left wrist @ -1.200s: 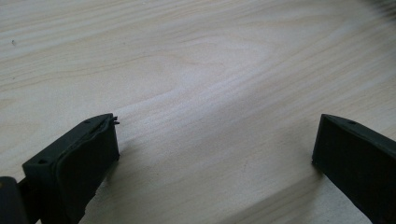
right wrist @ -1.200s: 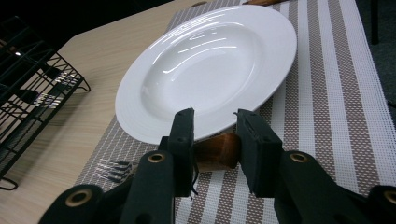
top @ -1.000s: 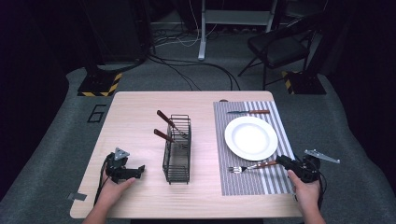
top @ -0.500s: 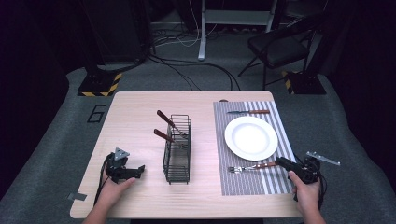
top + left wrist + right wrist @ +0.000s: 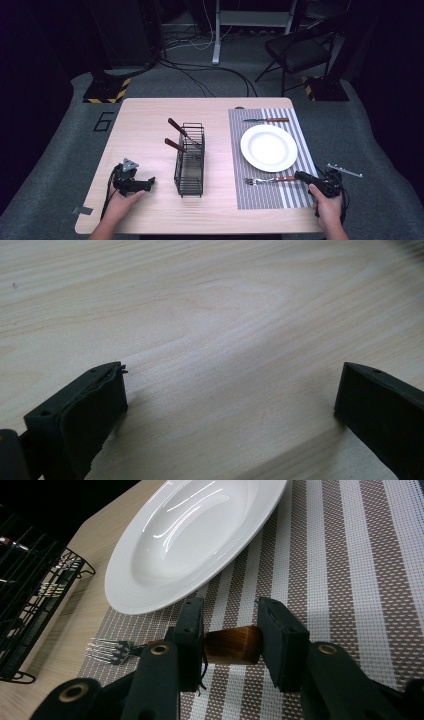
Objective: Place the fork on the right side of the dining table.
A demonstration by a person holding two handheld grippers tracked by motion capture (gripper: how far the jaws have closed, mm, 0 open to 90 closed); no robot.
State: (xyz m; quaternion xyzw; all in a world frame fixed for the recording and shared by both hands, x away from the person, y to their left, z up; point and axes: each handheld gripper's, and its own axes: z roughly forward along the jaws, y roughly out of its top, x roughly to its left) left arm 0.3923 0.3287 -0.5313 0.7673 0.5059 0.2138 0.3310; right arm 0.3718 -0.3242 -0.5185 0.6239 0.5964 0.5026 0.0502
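While the left claw [image 5: 230, 405] gapes over bare table, the right claw [image 5: 232, 642] clamps the fork's [image 5: 150, 647] wooden handle.

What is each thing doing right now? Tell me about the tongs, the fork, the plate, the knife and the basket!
Right tongs: jaws on either side of the fork handle, about closed on it.
Left tongs: open, nothing between them, low over the table.
Fork: lying flat on the striped mat.
Plate: empty.
Knife: lying beyond the plate.
Wire basket: upright, holding two wooden-handled utensils.
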